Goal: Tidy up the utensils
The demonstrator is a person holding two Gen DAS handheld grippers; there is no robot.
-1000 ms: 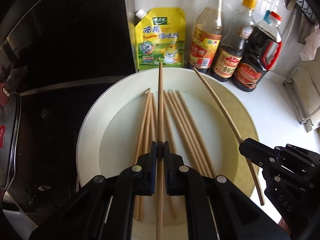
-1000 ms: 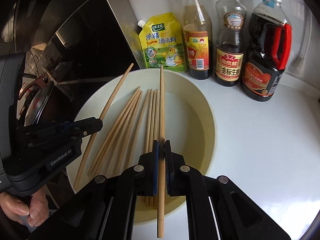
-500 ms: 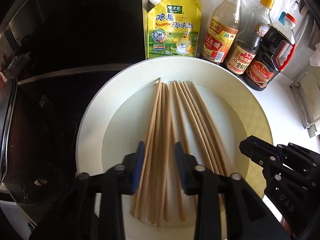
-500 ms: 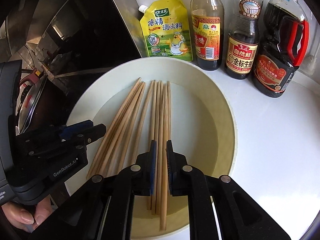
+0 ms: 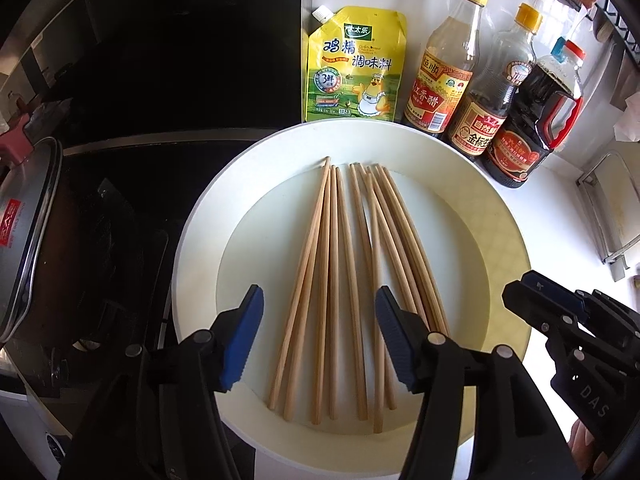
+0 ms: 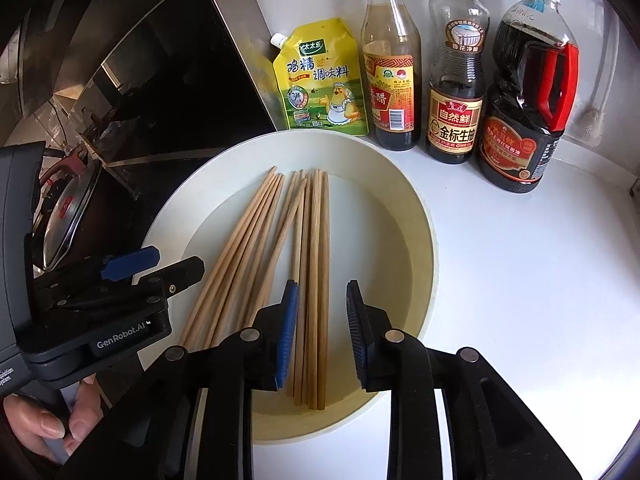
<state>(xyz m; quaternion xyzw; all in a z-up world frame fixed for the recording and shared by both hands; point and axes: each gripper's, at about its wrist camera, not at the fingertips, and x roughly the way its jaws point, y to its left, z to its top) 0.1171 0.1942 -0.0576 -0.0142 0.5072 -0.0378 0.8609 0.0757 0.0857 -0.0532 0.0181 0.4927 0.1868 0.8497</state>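
Releasing is the step in hand: both grippers have just been opening above the white plate [image 5: 508, 240], and nothing is pinched in either. Left gripper [image 5: 320, 336]: jaws spread wide, straddling the near ends of several wooden chopsticks [image 5: 332, 280], pads clear of the wood. Right gripper [image 6: 322, 334]: jaws parted less widely, a few chopsticks lying between the blue pads, no contact evident.

All chopsticks lie flat in the plate's well, fanned from the far side toward the camera, near ends uneven. The plate sits on the white counter [image 6: 520, 280] in front of a yellow seasoning pouch [image 5: 354, 66] and three sauce bottles [image 6: 454, 92].

Recommendation, as a judgement: lift each gripper straight up until the pads clear the wood before moving sideways, so no stick is dragged. The fan suggests the bundle needs squaring afterwards
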